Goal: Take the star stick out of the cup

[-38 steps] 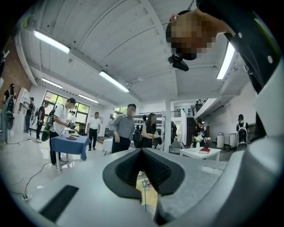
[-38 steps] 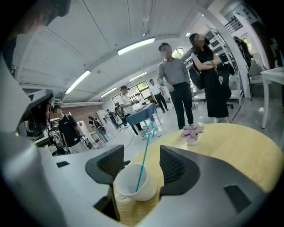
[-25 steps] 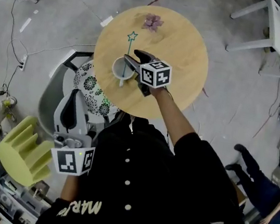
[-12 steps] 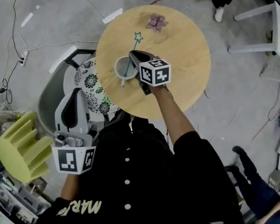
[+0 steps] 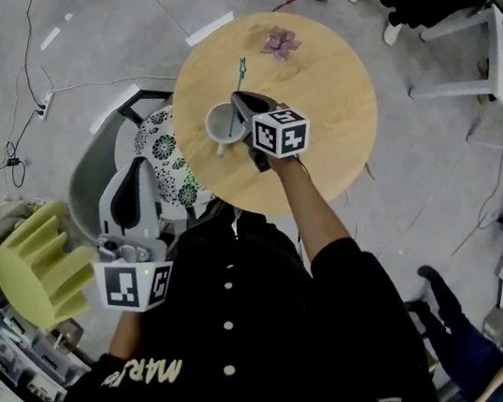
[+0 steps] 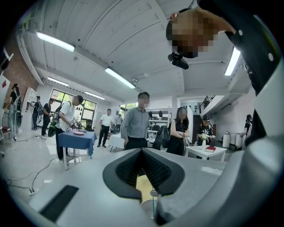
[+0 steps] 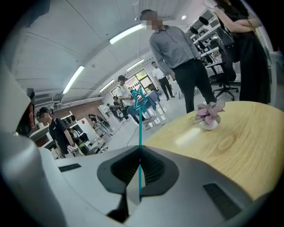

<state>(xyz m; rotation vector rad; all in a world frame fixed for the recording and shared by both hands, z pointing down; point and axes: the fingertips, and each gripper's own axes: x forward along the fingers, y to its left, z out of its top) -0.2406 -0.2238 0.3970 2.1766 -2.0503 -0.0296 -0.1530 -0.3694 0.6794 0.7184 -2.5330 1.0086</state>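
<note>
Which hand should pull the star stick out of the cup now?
The right. The right gripper has its fingers closing on the star stick, just above the cup on the table. The left gripper hangs off to the table's side, holding nothing.

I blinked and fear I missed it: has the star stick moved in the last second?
Yes, barely: the star stick has twisted edge-on between the right tongs, but its foot stays in the cup.
</note>
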